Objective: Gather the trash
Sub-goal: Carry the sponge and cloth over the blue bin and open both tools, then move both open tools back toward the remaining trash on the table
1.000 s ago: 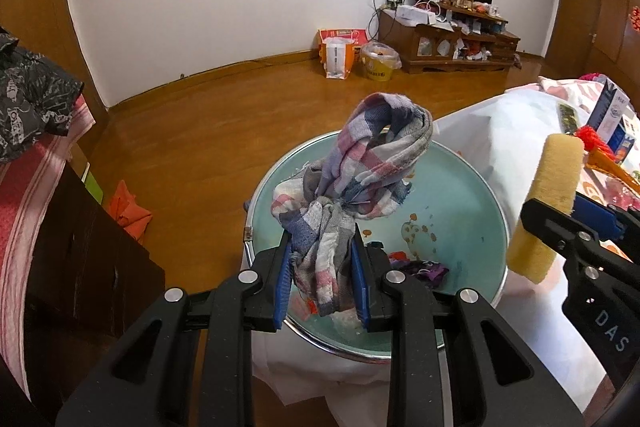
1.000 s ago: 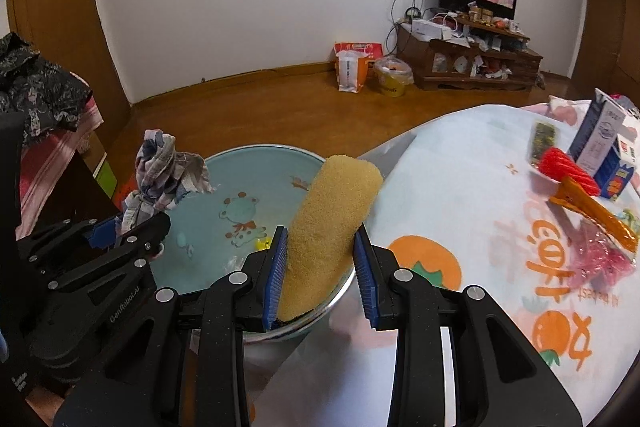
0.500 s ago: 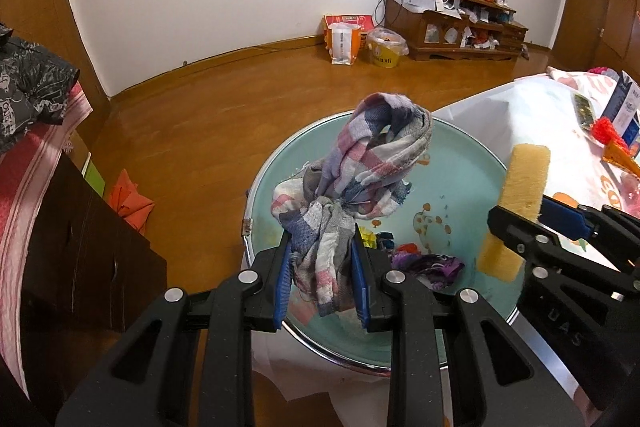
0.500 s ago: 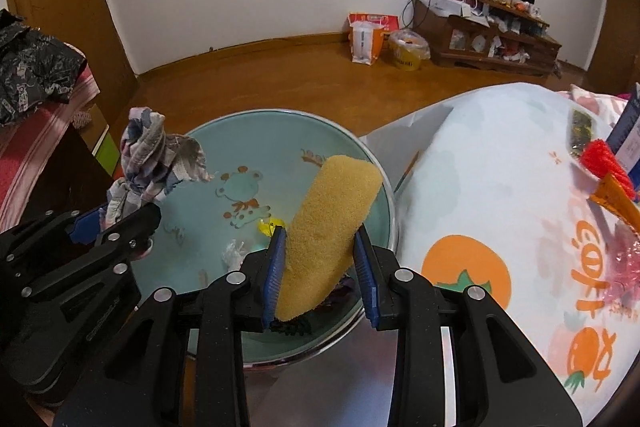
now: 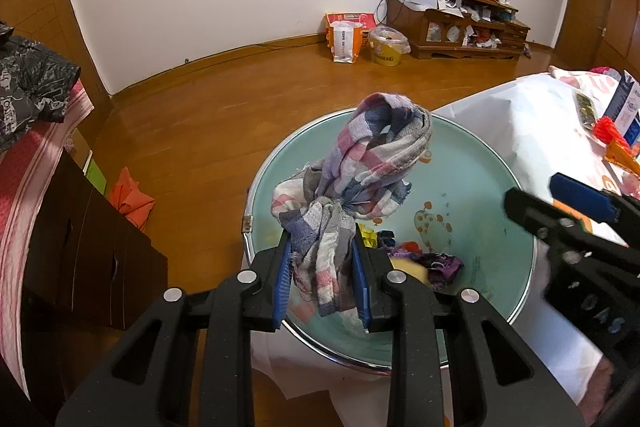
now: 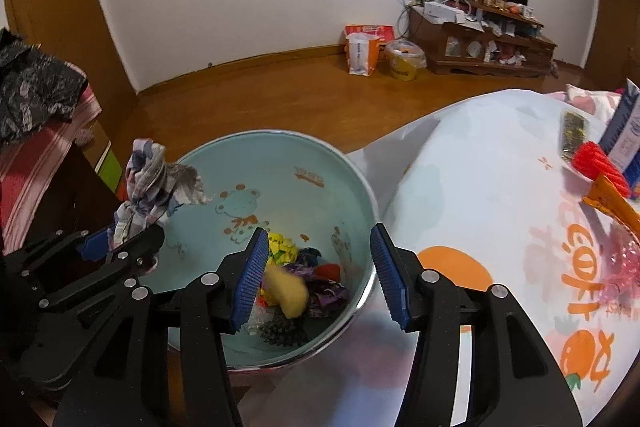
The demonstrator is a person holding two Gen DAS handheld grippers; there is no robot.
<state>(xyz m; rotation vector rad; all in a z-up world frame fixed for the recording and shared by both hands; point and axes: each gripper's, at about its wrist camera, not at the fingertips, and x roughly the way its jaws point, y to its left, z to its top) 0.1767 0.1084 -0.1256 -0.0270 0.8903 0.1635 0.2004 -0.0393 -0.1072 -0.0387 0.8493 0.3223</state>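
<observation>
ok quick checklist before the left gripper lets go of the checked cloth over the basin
1. Cloth gripped: ok. The left gripper is shut on the checked cloth.
2. Cloth over the basin: ok, it hangs above the teal inside, near the left rim.
3. Right gripper empty: ok. Its jaws are opening with nothing between them.
4. Yellow sponge landed: ok, it lies among the wrappers at the bottom.
5. Room in the basin: ok, most of the bottom is bare.
6. Cloth falls free of the pads: cannot tell, its lower end hangs behind them.
</observation>
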